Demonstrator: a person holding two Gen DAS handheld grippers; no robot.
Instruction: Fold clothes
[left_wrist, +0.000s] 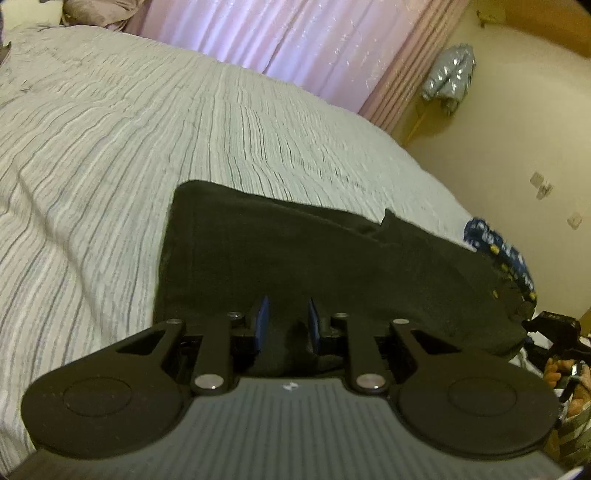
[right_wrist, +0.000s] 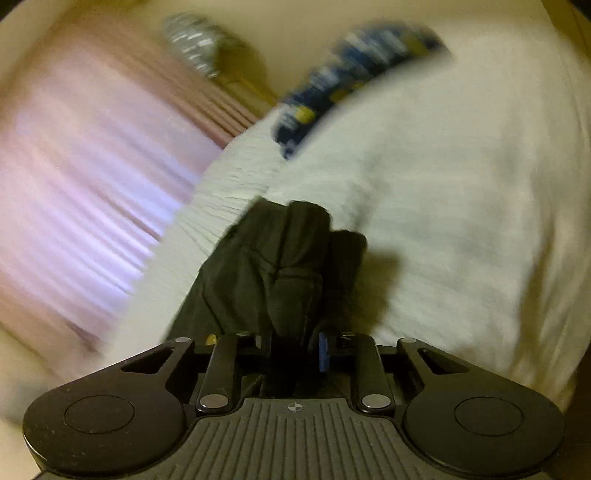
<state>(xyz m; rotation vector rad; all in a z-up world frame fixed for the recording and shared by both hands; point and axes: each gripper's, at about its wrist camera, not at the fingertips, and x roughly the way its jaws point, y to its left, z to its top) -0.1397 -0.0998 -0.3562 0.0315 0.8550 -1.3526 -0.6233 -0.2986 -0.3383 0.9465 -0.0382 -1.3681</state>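
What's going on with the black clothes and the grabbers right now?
Left gripper shut on black garment, lying on the striped bedspread. Right gripper shut on bunched black cloth. Blue patterned item beside it, not blocking.

gripper (right_wrist: 295, 349): jaws closed on a bunched fold of the black cloth (right_wrist: 280, 266)
cloth: rises crumpled from the jaws, over the bed
bed (right_wrist: 443, 206): pale cover, blurred
blue cloth (right_wrist: 351, 74): far edge of bed
curtain (right_wrist: 81, 177): pink, left

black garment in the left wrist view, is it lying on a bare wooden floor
No, the black garment lies spread on a bed's striped whitish cover, with the left gripper closed on its near edge.
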